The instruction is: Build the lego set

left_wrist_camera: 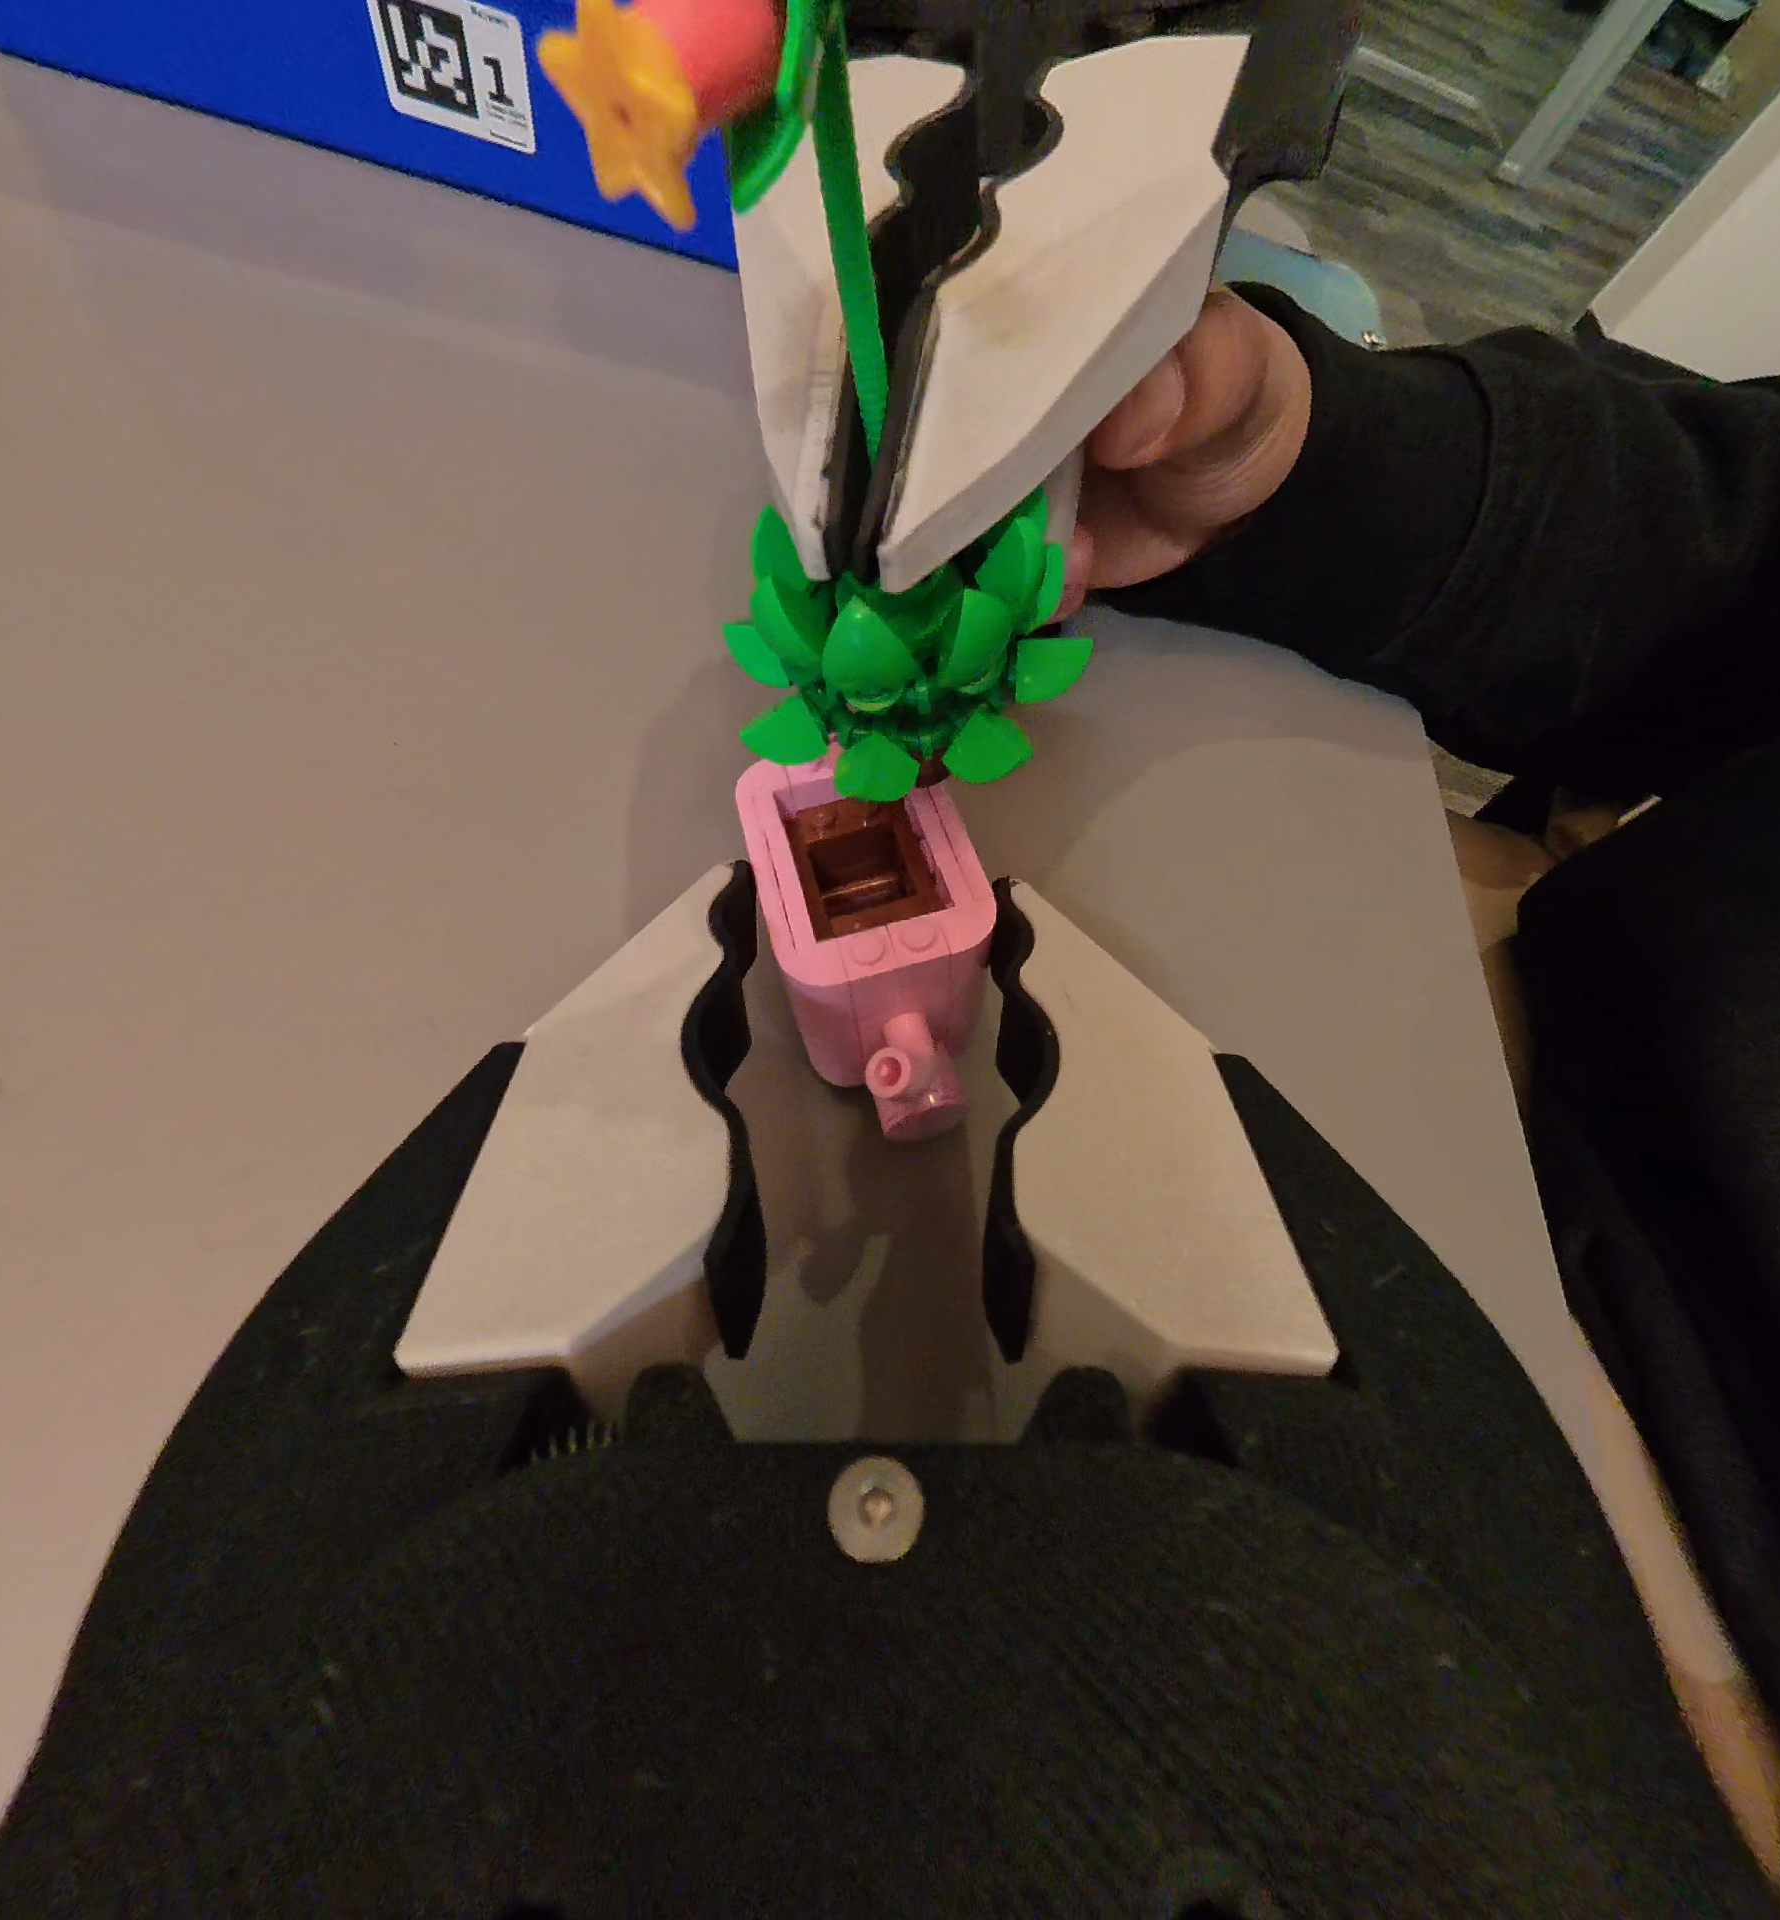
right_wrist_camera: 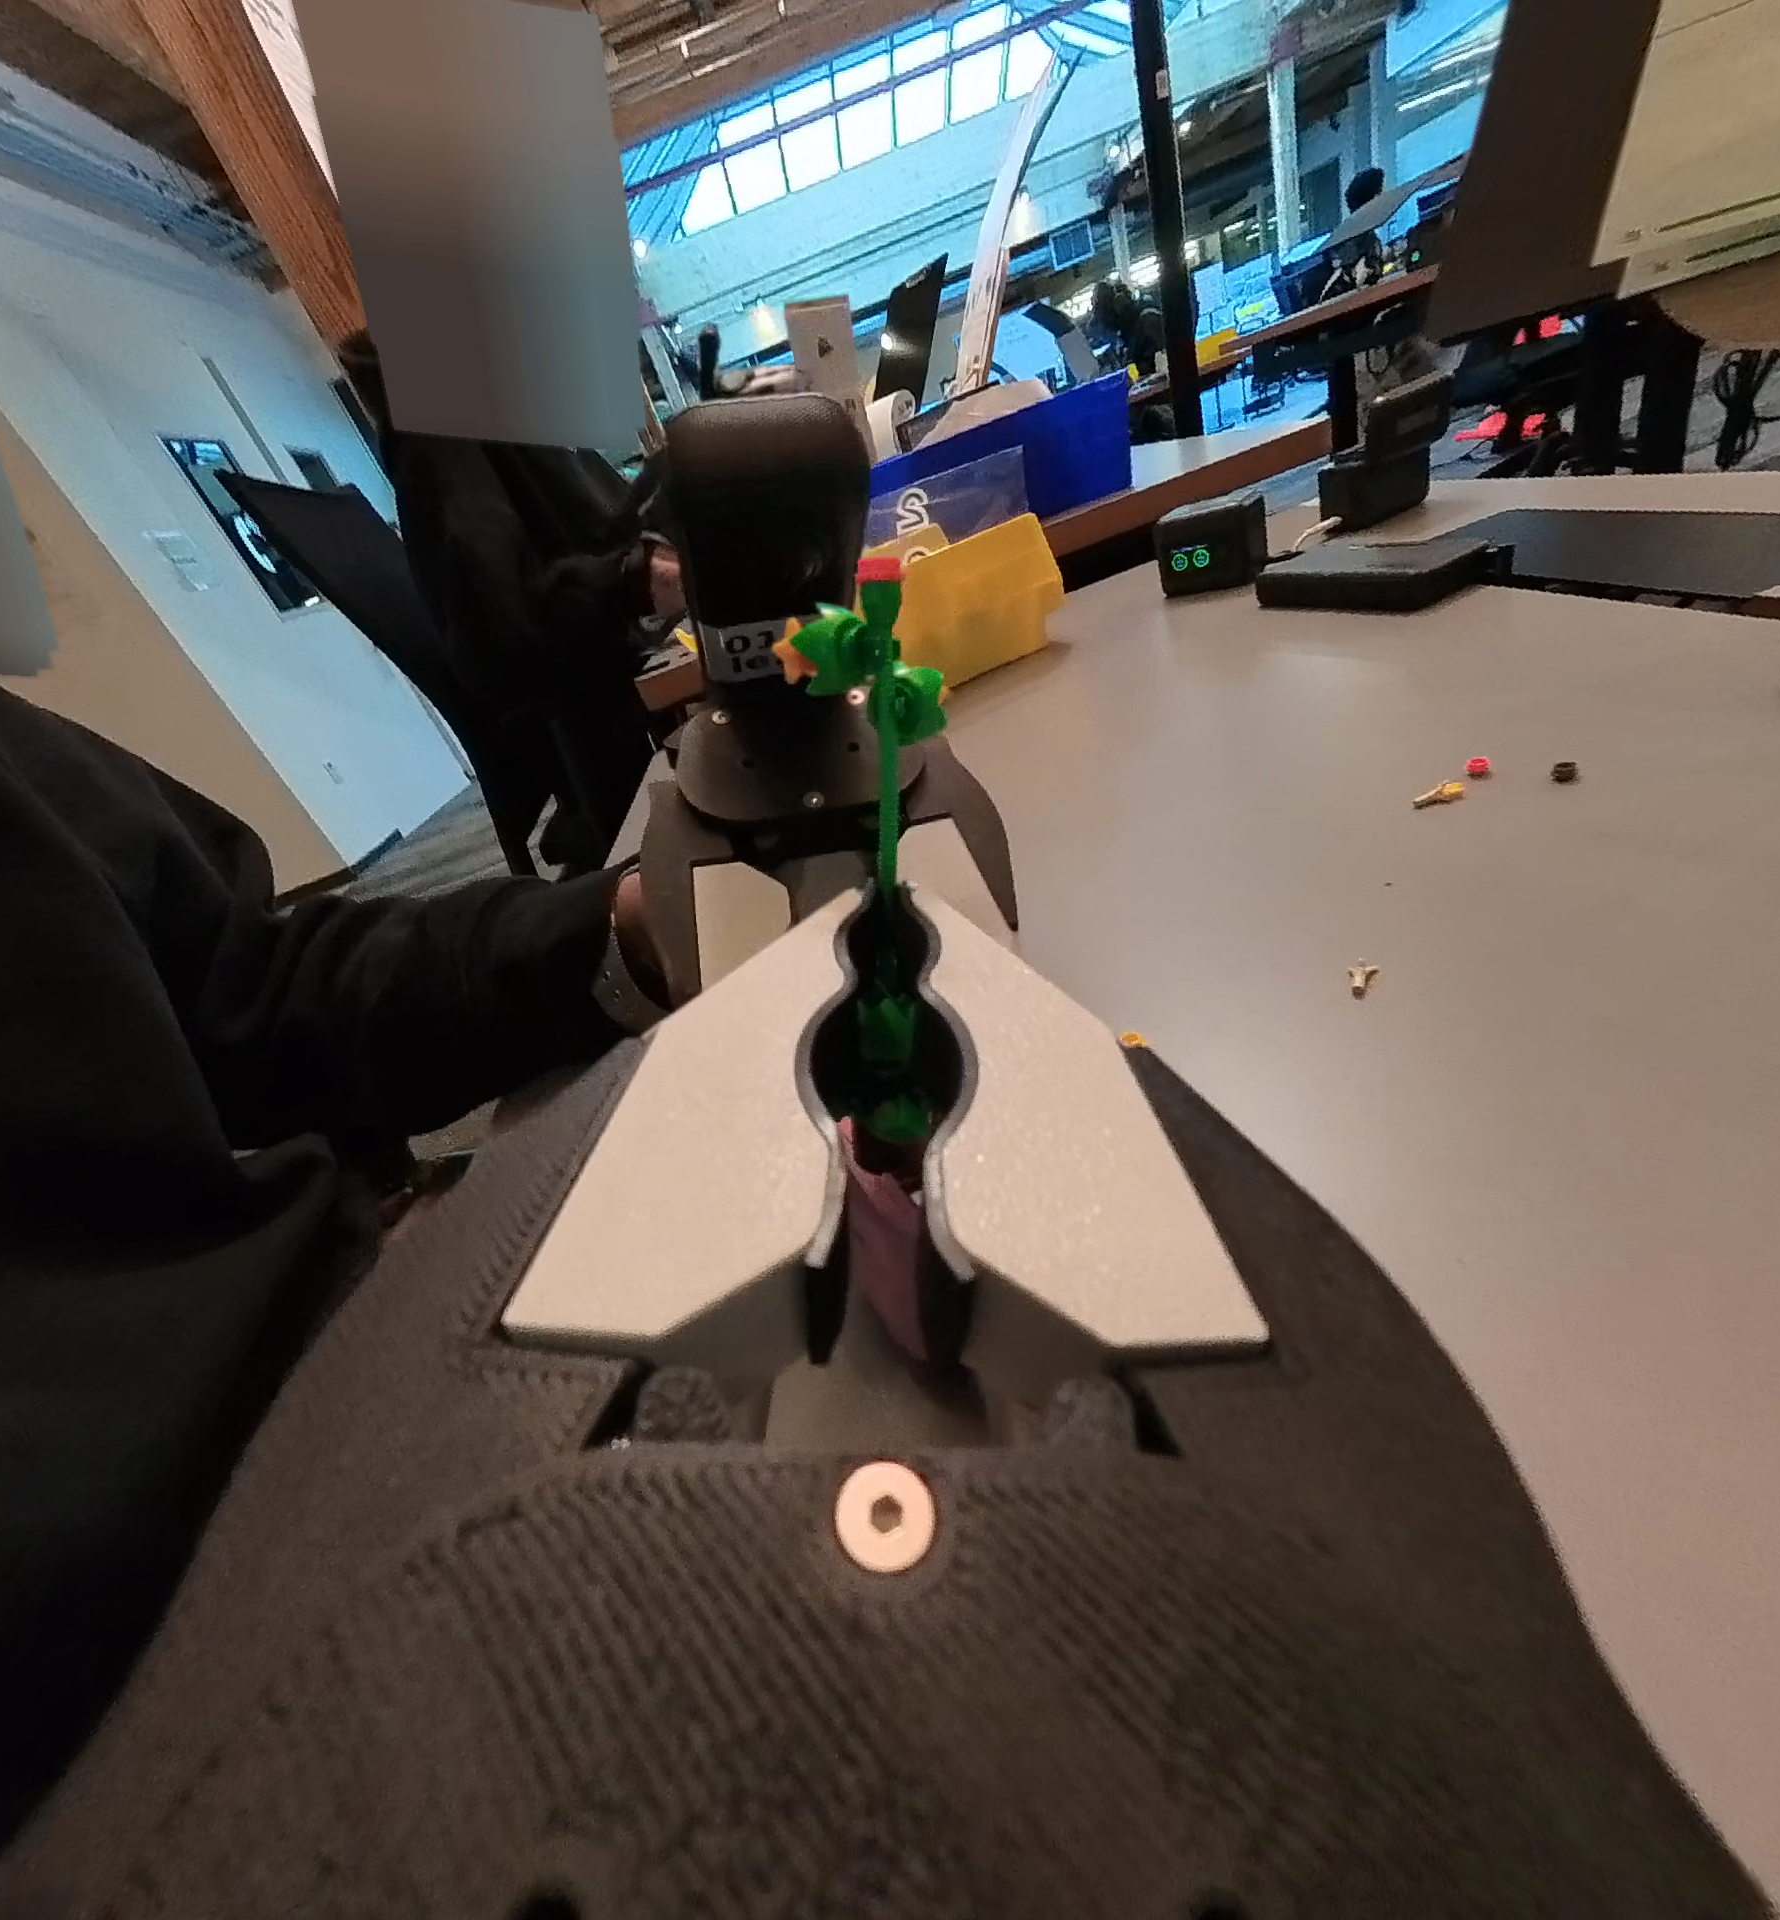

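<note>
A pink lego pot [left_wrist_camera: 870, 997] with a brown hollow inside [left_wrist_camera: 860, 862] stands on the grey table [left_wrist_camera: 294, 623]. My left gripper [left_wrist_camera: 870, 888] is shut on the pot, one fingertip on each side. My right gripper [left_wrist_camera: 855, 551] comes down from above, shut on a thin green stem [left_wrist_camera: 850, 260]. The stem's green leaf cluster [left_wrist_camera: 907, 665] hangs just over the pot's far rim. An orange star flower [left_wrist_camera: 637, 104] tops the stem. In the right wrist view my right gripper [right_wrist_camera: 891, 899] clamps the stem [right_wrist_camera: 886, 790], and the pot [right_wrist_camera: 886, 1247] shows through the finger gap.
A blue box [left_wrist_camera: 190, 73] with a marker tag stands behind the pot. A hand [left_wrist_camera: 1198, 436] and a black sleeve are at the right. Small loose pieces [right_wrist_camera: 1437, 795] lie on the table, with a yellow bin [right_wrist_camera: 979, 592] and black devices [right_wrist_camera: 1208, 556] farther back. Tip to tip, the grippers are about 8 centimeters apart.
</note>
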{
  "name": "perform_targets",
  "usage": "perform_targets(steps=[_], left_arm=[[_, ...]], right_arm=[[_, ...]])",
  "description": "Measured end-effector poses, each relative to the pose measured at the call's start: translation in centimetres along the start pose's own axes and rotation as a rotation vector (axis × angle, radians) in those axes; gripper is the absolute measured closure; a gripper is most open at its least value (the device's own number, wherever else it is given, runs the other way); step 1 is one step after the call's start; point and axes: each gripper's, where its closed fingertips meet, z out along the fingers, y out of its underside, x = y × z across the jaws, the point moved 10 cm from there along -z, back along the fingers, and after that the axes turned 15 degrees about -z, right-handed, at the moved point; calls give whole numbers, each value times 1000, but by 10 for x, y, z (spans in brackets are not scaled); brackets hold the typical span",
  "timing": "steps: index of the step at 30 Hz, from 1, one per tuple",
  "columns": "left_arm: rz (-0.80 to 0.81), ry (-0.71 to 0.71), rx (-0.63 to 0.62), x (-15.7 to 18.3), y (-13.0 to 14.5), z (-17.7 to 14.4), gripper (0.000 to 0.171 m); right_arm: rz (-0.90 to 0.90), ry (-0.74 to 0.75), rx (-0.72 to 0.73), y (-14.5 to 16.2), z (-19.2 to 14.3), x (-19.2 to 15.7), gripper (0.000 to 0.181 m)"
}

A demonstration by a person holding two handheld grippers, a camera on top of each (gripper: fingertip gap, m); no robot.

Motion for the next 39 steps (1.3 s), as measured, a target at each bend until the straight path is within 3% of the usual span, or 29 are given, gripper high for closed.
perform_targets(steps=[7, 27, 34, 39], left_arm=[[36, -17, 2, 1, 1, -3, 126], [19, -45, 3, -1, 9, -14, 125], [13, -80, 14, -1, 13, -19, 132], [15, -84, 2, -1, 13, -18, 132]], right_arm=[[-2, -70, 27, -1, -7, 4, 181], [-7, -32, 70, -3, -11, 3, 181], [-5, -92, 76, -3, 8, -9, 181], [-19, -43, 37, 0, 21, -12, 181]])
